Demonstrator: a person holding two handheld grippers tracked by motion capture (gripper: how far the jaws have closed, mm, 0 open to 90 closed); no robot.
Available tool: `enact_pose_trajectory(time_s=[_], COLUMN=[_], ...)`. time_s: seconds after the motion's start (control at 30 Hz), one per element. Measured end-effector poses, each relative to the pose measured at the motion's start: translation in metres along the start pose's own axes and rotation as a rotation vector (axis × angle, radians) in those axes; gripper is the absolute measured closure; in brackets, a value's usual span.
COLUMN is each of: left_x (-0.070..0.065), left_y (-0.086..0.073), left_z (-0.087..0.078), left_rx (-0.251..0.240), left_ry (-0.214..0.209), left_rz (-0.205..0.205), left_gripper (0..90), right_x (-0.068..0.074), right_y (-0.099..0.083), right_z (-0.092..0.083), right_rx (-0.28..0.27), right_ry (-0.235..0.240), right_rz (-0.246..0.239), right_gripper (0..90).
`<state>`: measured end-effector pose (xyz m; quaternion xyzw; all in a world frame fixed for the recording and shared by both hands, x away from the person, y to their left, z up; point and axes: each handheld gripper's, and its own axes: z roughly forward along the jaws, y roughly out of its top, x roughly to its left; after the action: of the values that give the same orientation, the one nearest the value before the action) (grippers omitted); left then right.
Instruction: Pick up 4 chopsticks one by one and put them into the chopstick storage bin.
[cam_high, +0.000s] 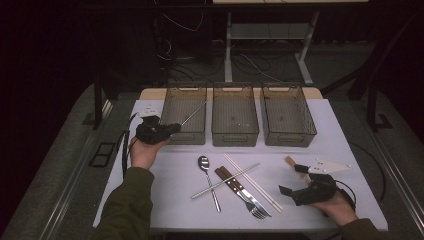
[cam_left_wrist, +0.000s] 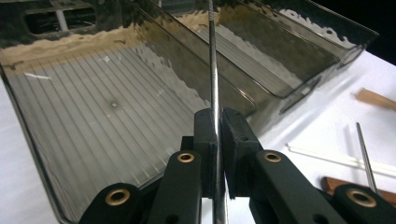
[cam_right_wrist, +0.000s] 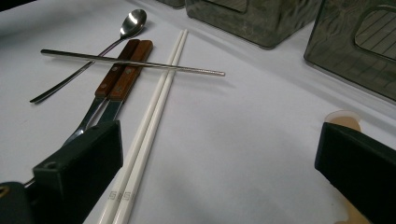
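My left gripper (cam_high: 167, 129) is shut on a thin metal chopstick (cam_high: 192, 114), which slants up and right over the left smoky plastic bin (cam_high: 185, 86). In the left gripper view the chopstick (cam_left_wrist: 212, 70) runs straight up from between the closed pads of that gripper (cam_left_wrist: 218, 126), above the bin's ribbed floor (cam_left_wrist: 84, 107). My right gripper (cam_high: 294, 179) rests low at the table's right front, open, with nothing between its jaws (cam_right_wrist: 219, 154). A second metal chopstick (cam_high: 225, 181) lies across the other cutlery.
A spoon (cam_high: 204, 163), a wood-handled knife and fork (cam_high: 240, 187) and a pair of white chopsticks (cam_high: 252, 182) lie mid-table. Middle bin (cam_high: 235, 131) and right bin (cam_high: 288, 136) stand behind them. A wooden piece (cam_high: 290, 161) lies by the right gripper.
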<state>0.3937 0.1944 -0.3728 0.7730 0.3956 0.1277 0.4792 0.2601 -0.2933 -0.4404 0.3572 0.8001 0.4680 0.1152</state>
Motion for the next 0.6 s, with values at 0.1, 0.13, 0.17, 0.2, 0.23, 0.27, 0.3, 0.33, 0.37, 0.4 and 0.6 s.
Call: enact_pose_trajectory(time_s=[0.1, 0.13, 0.17, 0.2, 0.23, 0.27, 0.3, 0.33, 0.37, 0.4, 0.6], left_x=[0.004, 0.006, 0.007, 0.009, 0.01, 0.012, 0.014, 0.015, 0.016, 0.018, 0.025], left_y=[0.006, 0.008, 0.009, 0.01, 0.011, 0.013, 0.014, 0.015, 0.017, 0.019, 0.028], left_z=[0.003, 0.004, 0.005, 0.006, 0.007, 0.008, 0.009, 0.01, 0.011, 0.013, 0.021], left_rx=[0.008, 0.01, 0.011, 0.012, 0.015, 0.017, 0.019, 0.019, 0.021, 0.024, 0.037], left_ry=[0.014, 0.02, 0.023, 0.03, 0.035, 0.04, 0.046, 0.05, 0.053, 0.058, 0.079], left_rz=[-0.002, -0.004, -0.006, -0.008, -0.013, -0.018, -0.024, -0.026, -0.026, -0.027, -0.042], left_gripper=[84.3, 84.3, 84.3, 84.3, 84.3, 84.3, 84.3, 84.3, 84.3, 84.3, 84.3], right_x=[0.0, 0.0, 0.0, 0.0, 0.0, 0.0, 0.0, 0.0, 0.0, 0.0, 0.0], right_y=[0.0, 0.0, 0.0, 0.0, 0.0, 0.0, 0.0, 0.0, 0.0, 0.0, 0.0], right_z=[0.0, 0.0, 0.0, -0.001, -0.001, -0.001, -0.001, -0.001, -0.001, -0.001, -0.001], right_rx=[-0.002, -0.002, -0.002, -0.002, -0.002, -0.002, -0.002, -0.003, -0.003, -0.003, -0.006], right_ry=[-0.001, -0.002, -0.001, -0.001, -0.001, -0.001, -0.001, -0.001, -0.001, -0.001, -0.002], right_rz=[0.001, 0.002, 0.001, 0.001, 0.002, 0.002, 0.002, 0.002, 0.002, 0.004, 0.006], right_gripper=[1.2, 1.1, 1.2, 1.1, 1.2, 1.1, 1.2, 1.1, 1.1, 1.1, 1.1])
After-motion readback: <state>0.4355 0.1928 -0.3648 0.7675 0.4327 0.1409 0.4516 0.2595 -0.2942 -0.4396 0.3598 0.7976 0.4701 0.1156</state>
